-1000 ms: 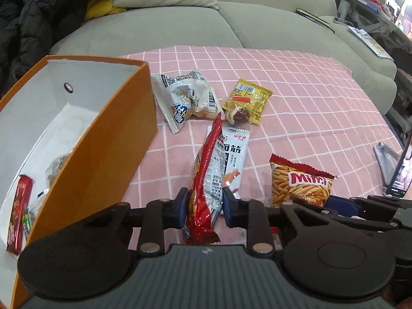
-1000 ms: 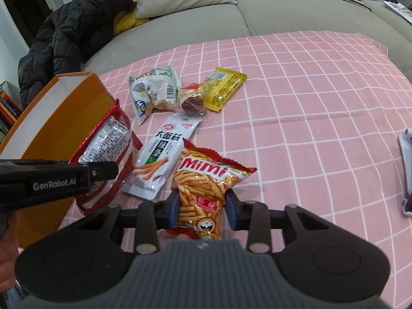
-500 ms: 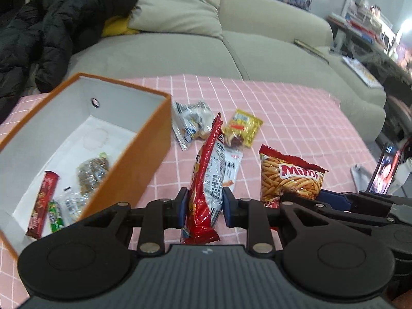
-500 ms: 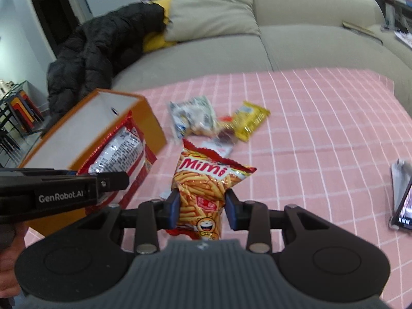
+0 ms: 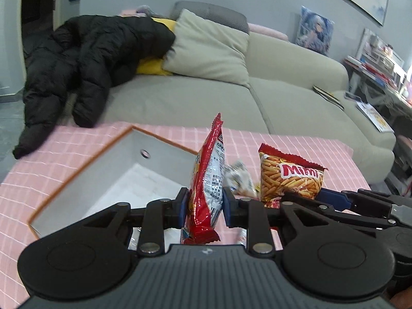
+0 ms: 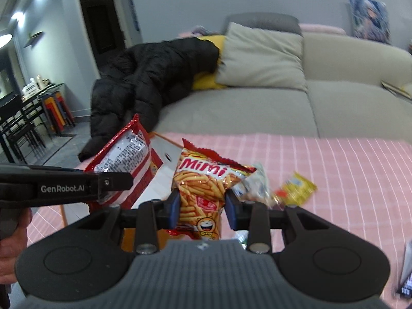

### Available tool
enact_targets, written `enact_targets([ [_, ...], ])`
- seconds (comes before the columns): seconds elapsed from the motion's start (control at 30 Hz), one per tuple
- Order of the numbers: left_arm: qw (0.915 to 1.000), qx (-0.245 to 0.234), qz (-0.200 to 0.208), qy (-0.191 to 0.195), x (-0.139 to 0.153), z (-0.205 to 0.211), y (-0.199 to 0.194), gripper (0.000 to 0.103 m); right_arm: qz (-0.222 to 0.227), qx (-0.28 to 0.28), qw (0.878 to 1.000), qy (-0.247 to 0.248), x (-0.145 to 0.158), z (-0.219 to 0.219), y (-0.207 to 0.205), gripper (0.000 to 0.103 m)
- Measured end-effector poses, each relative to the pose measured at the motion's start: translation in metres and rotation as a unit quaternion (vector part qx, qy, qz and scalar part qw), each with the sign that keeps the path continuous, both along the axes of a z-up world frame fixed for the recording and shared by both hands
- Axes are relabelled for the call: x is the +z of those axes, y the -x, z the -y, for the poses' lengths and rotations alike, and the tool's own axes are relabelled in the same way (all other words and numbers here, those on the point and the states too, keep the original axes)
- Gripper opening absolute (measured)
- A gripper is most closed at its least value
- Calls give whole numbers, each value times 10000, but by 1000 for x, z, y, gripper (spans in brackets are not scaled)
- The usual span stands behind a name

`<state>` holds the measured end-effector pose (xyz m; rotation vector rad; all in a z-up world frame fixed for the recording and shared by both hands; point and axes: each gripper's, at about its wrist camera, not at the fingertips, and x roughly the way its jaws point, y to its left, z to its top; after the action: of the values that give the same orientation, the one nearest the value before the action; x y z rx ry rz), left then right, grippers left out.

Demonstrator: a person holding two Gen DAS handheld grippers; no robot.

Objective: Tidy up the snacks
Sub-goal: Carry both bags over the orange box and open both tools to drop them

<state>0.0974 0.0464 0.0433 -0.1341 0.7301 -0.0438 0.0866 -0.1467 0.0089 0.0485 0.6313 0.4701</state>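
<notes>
- Left tool [image 5: 203,206] is squeezed shut on a red and silver snack bag [image 5: 208,180]. The bag stands up tall between the blue pads and is off the worktop [image 5: 296,141], which has a pink checked cloth on it.
- Just left of that bag is the orange box [image 5: 85,164]. It is white inside and open on top. This view shows only bare white floor and walls in it. The tool hides the near end, so I cannot tell what lies there.
- Right tool [image 6: 202,206] is squeezed shut on the Mimi bag [image 6: 203,188], an orange pack of thin sticks. It is held up too, a little right of the box.
- More snacks lie on the cloth to the right: a white crinkly pack [image 6: 257,185] and a yellow pack [image 6: 298,189]. They are not in the box yet.
- What could go wrong: both bags are puffy and slippery and are pinched near the bottom. I think one could slide out if the tool loosens or shakes.
- Both tools are close, side by side, and are probably heading for the same box. They could bump, or one bag could hit the box rim and flop outside.
- A tall bag let go too early may land on the rim and tip back onto the cloth.
</notes>
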Motion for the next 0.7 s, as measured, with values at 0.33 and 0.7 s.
enact_targets([
  [0.33,9992,347,-141,-165,1,-53,-26,30,-23,748,9970,195,4,-72,-44,33],
  [0.7,9924,416,-1088,-407,-54,-89,-61,30,-378,1420,9835,1056,-40,-143,-95,33],
])
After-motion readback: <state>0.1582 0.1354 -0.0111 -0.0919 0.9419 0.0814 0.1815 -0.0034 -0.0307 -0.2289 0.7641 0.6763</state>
